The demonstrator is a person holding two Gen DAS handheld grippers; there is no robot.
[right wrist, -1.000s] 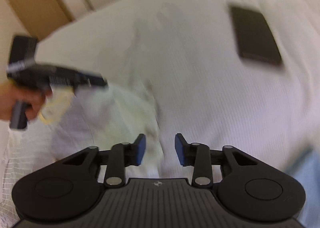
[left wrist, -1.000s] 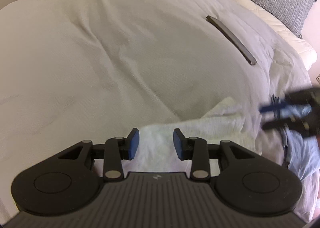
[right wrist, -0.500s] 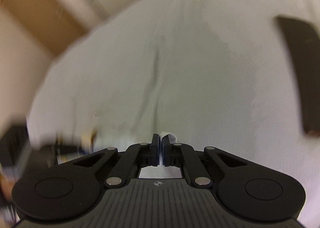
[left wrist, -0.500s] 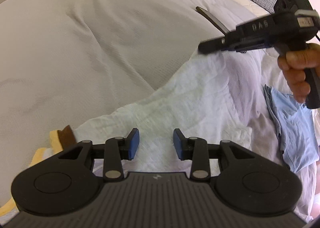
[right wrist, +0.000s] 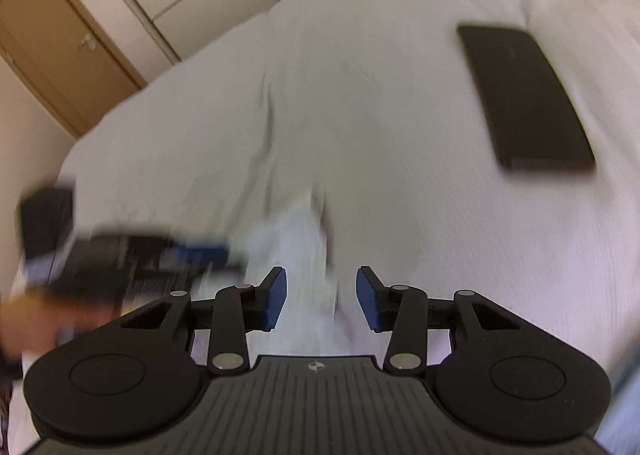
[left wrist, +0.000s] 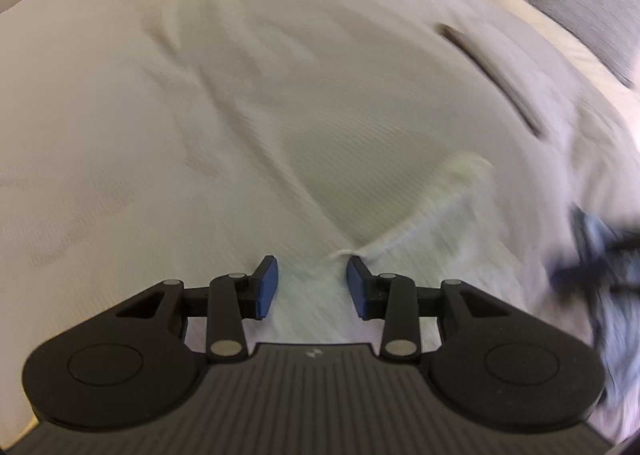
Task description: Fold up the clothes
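A white garment (left wrist: pixel 432 223) lies crumpled on the white bed cover, blurred by motion. My left gripper (left wrist: pixel 312 281) is open, and the garment's edge lies just ahead of and between its fingers. In the right wrist view the same garment (right wrist: pixel 296 239) lies in front of my right gripper (right wrist: pixel 322 297), which is open and empty. The left gripper shows there as a dark blur (right wrist: pixel 132 255) at the left; the right gripper shows as a dark blur (left wrist: pixel 600 263) at the right edge of the left wrist view.
A black phone (right wrist: pixel 524 99) lies flat on the bed cover (left wrist: pixel 200 115), seen edge-on in the left wrist view (left wrist: pixel 492 75). A grey pillow (left wrist: pixel 592 7) sits at the far right. A light blue garment (left wrist: pixel 616 335) lies at the right. A wooden door (right wrist: pixel 60 43) stands beyond the bed.
My right gripper was shut on the white garment and has opened and let go. The garment has dropped back onto the bed. Both grippers have moved low over it.
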